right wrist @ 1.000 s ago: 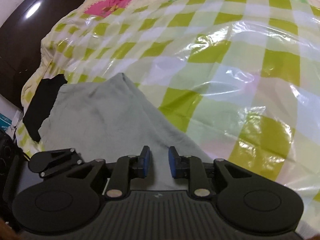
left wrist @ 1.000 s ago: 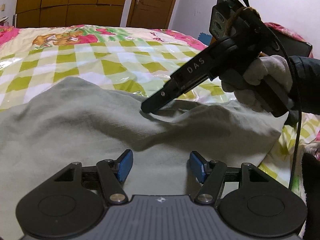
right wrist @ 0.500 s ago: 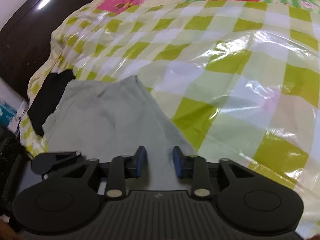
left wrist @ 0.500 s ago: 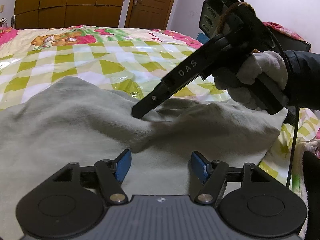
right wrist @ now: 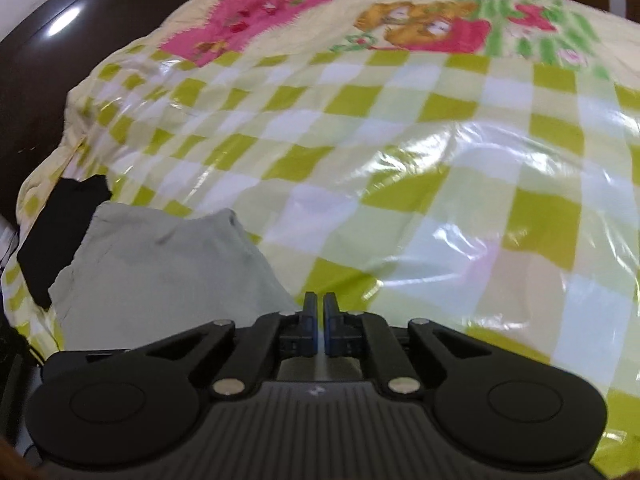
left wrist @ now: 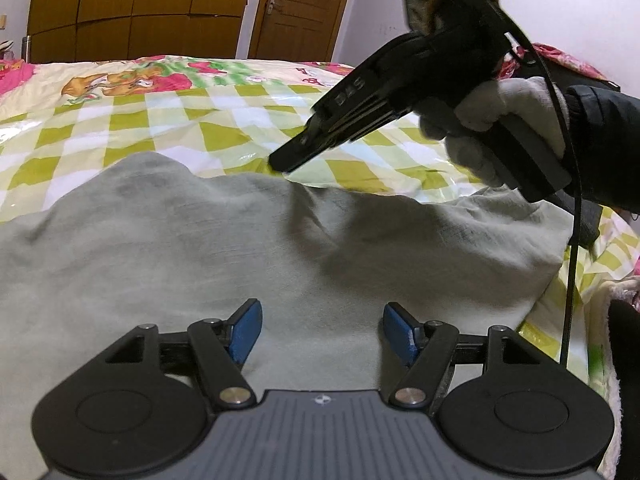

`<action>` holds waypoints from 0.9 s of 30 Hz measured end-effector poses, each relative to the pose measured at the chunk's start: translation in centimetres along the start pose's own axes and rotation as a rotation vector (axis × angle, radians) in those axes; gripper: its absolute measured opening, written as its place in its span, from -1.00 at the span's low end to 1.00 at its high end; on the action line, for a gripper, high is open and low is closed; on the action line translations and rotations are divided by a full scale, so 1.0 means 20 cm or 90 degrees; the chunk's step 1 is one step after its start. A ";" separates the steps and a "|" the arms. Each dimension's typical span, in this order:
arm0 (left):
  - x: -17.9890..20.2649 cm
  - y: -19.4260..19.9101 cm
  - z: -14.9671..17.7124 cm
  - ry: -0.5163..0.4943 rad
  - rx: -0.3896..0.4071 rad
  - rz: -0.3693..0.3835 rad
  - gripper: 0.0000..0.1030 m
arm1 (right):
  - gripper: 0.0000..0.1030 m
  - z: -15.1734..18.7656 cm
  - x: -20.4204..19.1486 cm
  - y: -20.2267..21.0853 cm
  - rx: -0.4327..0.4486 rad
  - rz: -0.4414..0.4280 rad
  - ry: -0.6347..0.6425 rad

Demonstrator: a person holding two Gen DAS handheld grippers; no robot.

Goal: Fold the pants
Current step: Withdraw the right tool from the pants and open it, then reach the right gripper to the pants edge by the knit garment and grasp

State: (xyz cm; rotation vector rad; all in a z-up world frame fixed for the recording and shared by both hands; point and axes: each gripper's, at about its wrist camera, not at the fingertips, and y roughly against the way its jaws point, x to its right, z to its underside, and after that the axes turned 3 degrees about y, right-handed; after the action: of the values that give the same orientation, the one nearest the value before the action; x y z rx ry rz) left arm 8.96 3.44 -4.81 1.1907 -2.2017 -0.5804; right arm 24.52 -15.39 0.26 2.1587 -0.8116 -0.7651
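So the left gripper (left wrist: 319, 334) is sitting with its blue pads (left wrist: 245, 330) spread wide, nothing pinched between them, just hovering over the grey-green pants (left wrist: 224, 248) that lie spread out right under and ahead of it on the bed. The right gripper (right wrist: 319, 316) is a different story: its jaws have just been closing and now the pads are nearly touching, only a sliver of a gap left. From its own camera the pants edge runs right up to the fingertips on the left side, but I honestly can't tell if any fabric is caught in there, since the fingers hide that spot. From the left camera, the right gripper's tip (left wrist: 280, 160) is down at the far edge of the pants, where the cloth meets the checked bedcover (left wrist: 132, 120). A white-gloved hand (left wrist: 492, 120) with a dark sleeve holds it. There's a black thing (right wrist: 56, 236) past the pants' far left end, partly cut off, no idea what it is. The right view is kinda blurry overall.
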 end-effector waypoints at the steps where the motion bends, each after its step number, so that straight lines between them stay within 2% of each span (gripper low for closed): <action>1: 0.00 0.00 0.00 0.000 0.000 0.000 0.52 | -0.83 0.00 0.02 0.03 0.013 0.004 -0.012; 4: 0.00 0.00 0.00 -0.002 0.001 -0.001 0.53 | -0.83 0.04 0.08 0.18 0.065 0.004 -0.074; 7: 0.01 -0.01 0.00 -0.007 0.000 -0.003 0.55 | -0.83 0.15 0.10 0.33 0.090 0.029 -0.092; 11: 0.03 -0.01 0.01 -0.020 0.000 -0.013 0.56 | -0.82 0.37 0.12 0.45 0.068 0.079 -0.137; 15: 0.05 -0.02 0.01 -0.030 -0.002 -0.021 0.61 | -0.82 0.55 0.15 0.51 0.065 0.094 -0.185; 17: 0.07 -0.03 0.02 -0.043 -0.004 -0.030 0.64 | -0.82 0.59 0.14 0.51 0.058 0.073 -0.190; 20: 0.09 -0.04 0.02 -0.061 -0.006 -0.040 0.69 | -0.82 0.64 0.15 0.49 0.047 0.078 -0.191; 24: 0.10 -0.04 0.02 -0.068 -0.007 -0.043 0.72 | -0.74 0.68 0.27 0.50 0.024 0.188 -0.223; 27: 0.10 -0.04 0.01 -0.066 -0.009 -0.043 0.72 | -0.74 0.69 0.35 0.62 0.062 0.184 -0.272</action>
State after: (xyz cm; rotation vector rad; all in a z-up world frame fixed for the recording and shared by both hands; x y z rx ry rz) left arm 8.38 1.35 -4.93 1.2581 -2.2452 -0.6996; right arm 15.22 -32.96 -0.13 1.9217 -1.3697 -1.0664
